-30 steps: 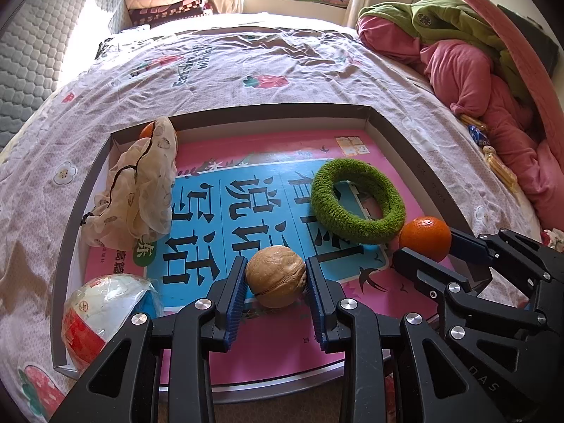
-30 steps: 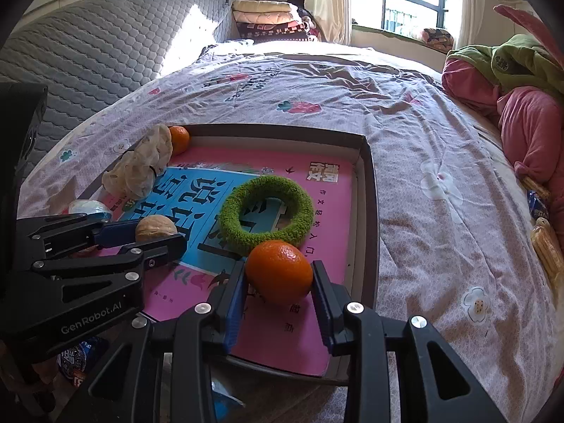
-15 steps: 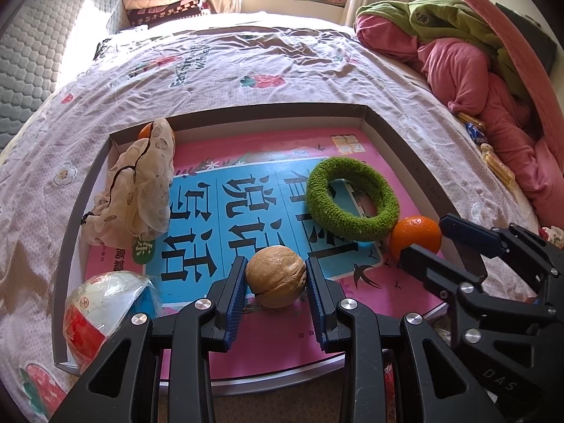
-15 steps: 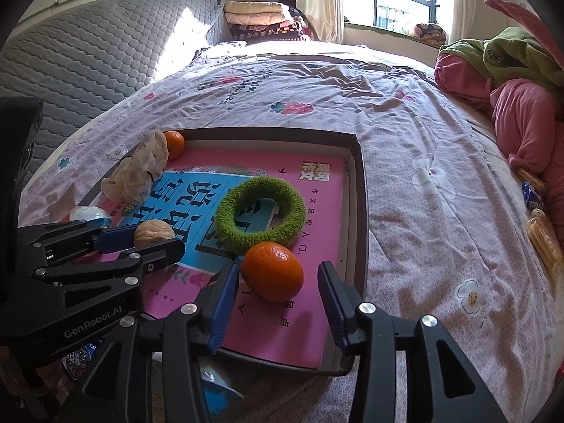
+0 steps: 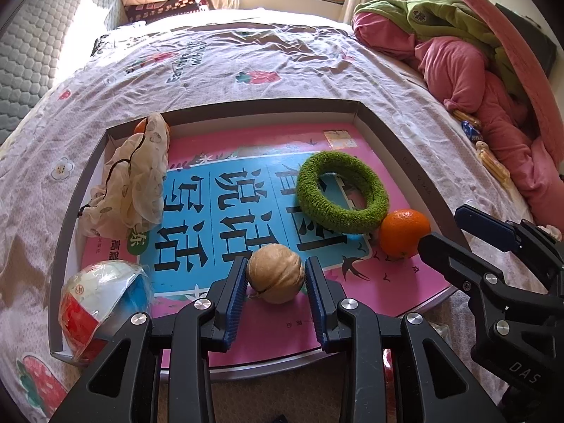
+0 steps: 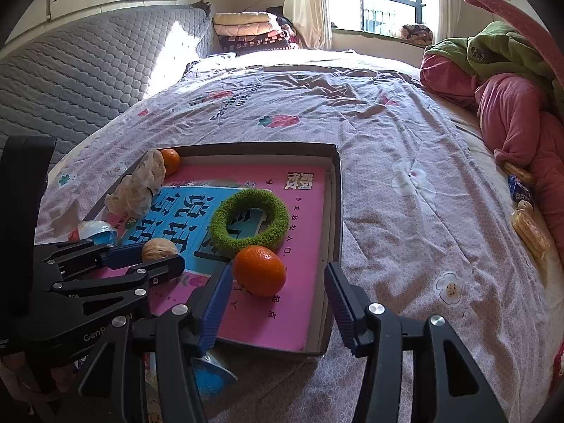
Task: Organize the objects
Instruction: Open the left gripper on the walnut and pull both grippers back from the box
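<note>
A shallow grey box (image 5: 398,134) with a pink and blue book as its floor lies on the bed. My left gripper (image 5: 275,283) is shut on a walnut (image 5: 275,277) low over the book near the front edge. My right gripper (image 6: 278,292) is open. An orange (image 6: 259,270) sits on the book between its fingers, touching neither, beside a green fuzzy ring (image 6: 248,224). In the left wrist view the orange (image 5: 403,232) and ring (image 5: 342,192) show at the right.
In the box are a crumpled cream cloth (image 5: 135,179), a second orange (image 6: 170,161) in the far left corner and a wrapped red, white and blue ball (image 5: 102,299). Pink and green bedding (image 5: 469,63) is piled at the right. Snack packets (image 6: 528,225) lie on the sheet.
My right gripper has opened and let go of the orange, which now rests on the book beside the ring. It has drawn back slightly. My left gripper still holds the walnut.
</note>
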{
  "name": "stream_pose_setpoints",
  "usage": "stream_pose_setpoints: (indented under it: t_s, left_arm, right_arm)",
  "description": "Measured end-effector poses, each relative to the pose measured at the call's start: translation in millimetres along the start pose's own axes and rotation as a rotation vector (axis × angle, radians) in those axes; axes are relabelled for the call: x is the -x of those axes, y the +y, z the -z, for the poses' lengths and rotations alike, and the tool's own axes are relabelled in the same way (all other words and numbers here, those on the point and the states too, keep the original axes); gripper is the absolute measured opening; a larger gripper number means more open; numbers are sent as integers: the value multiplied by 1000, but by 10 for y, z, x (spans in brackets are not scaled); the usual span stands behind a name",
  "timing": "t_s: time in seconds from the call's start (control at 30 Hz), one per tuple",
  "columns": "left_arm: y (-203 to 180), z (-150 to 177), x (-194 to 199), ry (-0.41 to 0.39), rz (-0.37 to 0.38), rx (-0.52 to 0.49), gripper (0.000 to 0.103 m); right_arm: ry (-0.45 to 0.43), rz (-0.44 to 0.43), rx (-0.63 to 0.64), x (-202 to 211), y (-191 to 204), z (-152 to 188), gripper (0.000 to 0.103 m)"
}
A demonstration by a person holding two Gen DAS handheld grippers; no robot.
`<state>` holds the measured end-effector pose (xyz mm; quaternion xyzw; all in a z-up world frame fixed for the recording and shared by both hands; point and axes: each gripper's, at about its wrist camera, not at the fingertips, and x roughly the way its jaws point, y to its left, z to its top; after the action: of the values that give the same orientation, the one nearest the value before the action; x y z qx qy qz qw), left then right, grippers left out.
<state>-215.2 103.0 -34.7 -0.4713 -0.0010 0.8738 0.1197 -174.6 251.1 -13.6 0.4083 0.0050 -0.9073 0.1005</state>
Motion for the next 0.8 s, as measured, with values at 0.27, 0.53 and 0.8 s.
stream_pose_setpoints:
  t_s: [0.27,0.53,0.8]
  left_arm:
    - [1,-17,119,-20,-2,4,36]
    - [-8,-37,366,-66,-9,3,43]
    - [10,-30,639,-105,-36,-1,49]
  right_arm:
    - [-14,3,5,95,25,-14,55]
    - [-47,2,14,264,83,-57,61]
    - [-80,5,29,441,159,-98,61]
